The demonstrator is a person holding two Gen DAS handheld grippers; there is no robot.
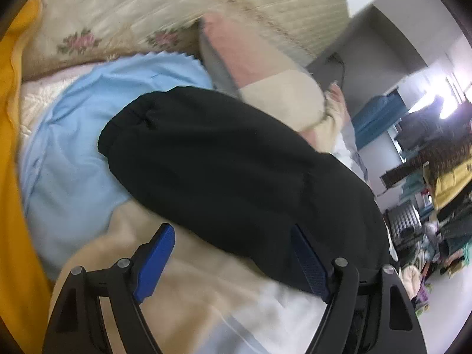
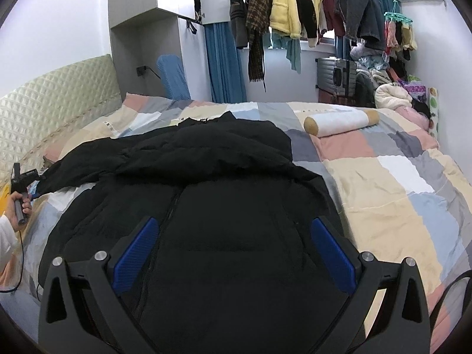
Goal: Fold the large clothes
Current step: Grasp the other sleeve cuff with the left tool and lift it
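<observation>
A large black padded jacket lies spread on the patchwork bed cover, front zipper up, hood toward the far side. My right gripper is open and empty, hovering over the jacket's lower front. In the left wrist view, one black sleeve with its elastic cuff stretches out over the bedding. My left gripper is open; the sleeve lies just past its right finger, not pinched. The left gripper also shows in the right wrist view, held at the sleeve's end.
A light blue cloth and an orange cloth lie by the quilted headboard. A rolled bolster lies on the bed's right. Clothes hang on a rack beyond the bed, beside a suitcase.
</observation>
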